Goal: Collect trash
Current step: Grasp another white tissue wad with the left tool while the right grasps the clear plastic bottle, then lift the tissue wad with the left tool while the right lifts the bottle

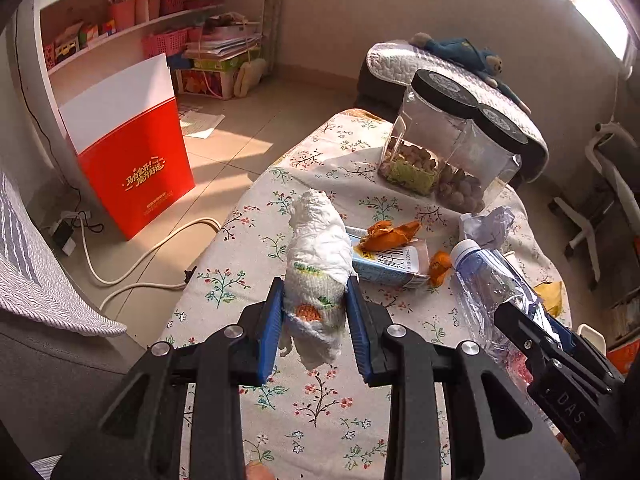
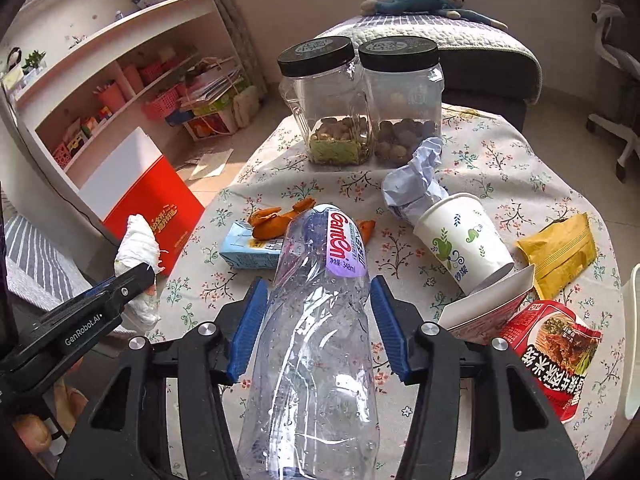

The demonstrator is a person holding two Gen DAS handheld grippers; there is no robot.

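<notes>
Table [image 2: 500, 184] under a flowered cloth, littered. Largest item in hand: a clear crumpled plastic bottle [image 2: 316, 340] with a pink-and-purple label, droplets inside. It lies lengthwise between the blue pads of the right gripper [image 2: 318, 320], cap end pointing away toward the jars [image 2: 360, 100]. Pads press both its sides; the bottle is raised above the cloth.

The left gripper [image 1: 314, 320] reaches forward over the table's left edge, closed on a wad of white tissue [image 1: 316, 268] with green and orange print, twisted, its top sticking out well past the fingertips.

On the cloth beyond: paper cup [image 2: 464, 240] on its side, blue carton [image 2: 248, 250], orange peel [image 2: 272, 220], yellow wrapper [image 2: 560, 248].
</notes>
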